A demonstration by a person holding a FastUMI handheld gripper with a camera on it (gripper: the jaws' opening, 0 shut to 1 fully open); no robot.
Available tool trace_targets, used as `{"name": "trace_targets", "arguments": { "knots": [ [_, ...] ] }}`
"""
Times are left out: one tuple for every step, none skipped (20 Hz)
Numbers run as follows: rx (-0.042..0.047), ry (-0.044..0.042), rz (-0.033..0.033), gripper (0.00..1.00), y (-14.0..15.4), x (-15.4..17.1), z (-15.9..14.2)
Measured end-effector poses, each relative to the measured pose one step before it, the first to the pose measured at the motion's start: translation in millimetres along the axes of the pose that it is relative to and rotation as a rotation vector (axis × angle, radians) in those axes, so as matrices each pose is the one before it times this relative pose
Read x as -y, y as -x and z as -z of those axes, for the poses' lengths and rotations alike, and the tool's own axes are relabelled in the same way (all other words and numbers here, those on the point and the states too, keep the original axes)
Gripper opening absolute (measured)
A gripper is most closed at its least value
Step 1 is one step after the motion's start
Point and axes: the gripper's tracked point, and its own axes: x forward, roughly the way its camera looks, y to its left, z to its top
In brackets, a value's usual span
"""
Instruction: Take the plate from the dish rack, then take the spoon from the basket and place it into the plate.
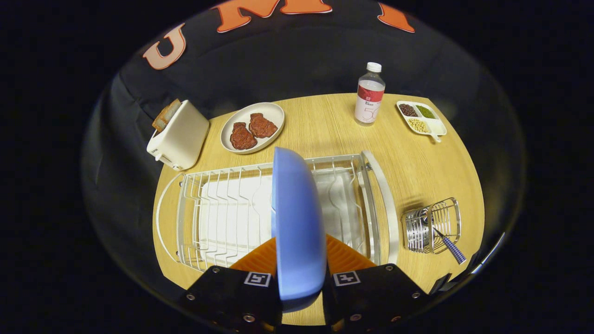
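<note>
The wooden table [325, 125] takes up most of the space, round-edged and pale, with dark cloth hanging behind it as the booth's wall. Across its middle lies the white wire dish rack [222, 208] on its white tray, long side toward me. The blue plate [297, 222] stands on edge in front of the rack's middle, rim toward the camera, and it hides the part of the rack behind it; whether its lower edge sits in the wires I cannot tell.

The gripper [299, 278] has closed on that plate, one finger pressed to each face, and the lower rim of the plate is hidden between them.

At the far left corner stands a white toaster [178, 134] with a slice of bread sticking out. Beside it is a pale oval dish [274, 113] with two pieces of red meat. A clear bottle [370, 95] with a red and white label stands upright further right, and past it a small white divided tray [438, 125] holds beans in three compartments.

Right of the rack sits the small wire basket [431, 225], and the spoon [448, 243] leans out of it, its checked blue handle pointing toward me; its bowl is lost among the wires.
</note>
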Motion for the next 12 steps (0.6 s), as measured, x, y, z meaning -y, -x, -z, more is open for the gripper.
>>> {"name": "trace_targets", "arguments": {
  "knots": [
    [0.00695, -0.00941, 0.00749, 0.35, 2.53, 2.2, -0.8],
    [-0.00121, -0.01243, 0.01366, 0.34, 2.61, 2.75, 1.26],
    [-0.00477, -0.02251, 0.01459, 0.34, 2.86, 2.64, 0.32],
    [0.00217, -0.01493, 0.00344, 0.35, 4.06, 0.09, -0.26],
    [0.00778, 0.00172, 0.00336, 0.34, 3.13, -0.02, -1.43],
    [0.00206, 0.00466, 0.0059, 0.34, 2.75, 1.03, 1.79],
    [-0.00273, 0.00417, 0.00547, 0.34, 2.65, 0.3, 1.74],
    [-0.0035, -0.00066, 0.0057, 0.35, 1.39, 0.82, 2.25],
    [-0.00376, 0.00049, 0.00427, 0.34, 1.31, 0.26, 0.37],
    [-0.00055, -0.00134, 0.01036, 0.34, 0.03, 1.98, 0.04],
    [-0.00057, -0.00277, 0.00642, 0.34, 0.59, 0.57, -0.08],
    [-0.00034, 0.005, 0.01057, 0.34, 0.76, 1.79, 1.52]
  ]
}}
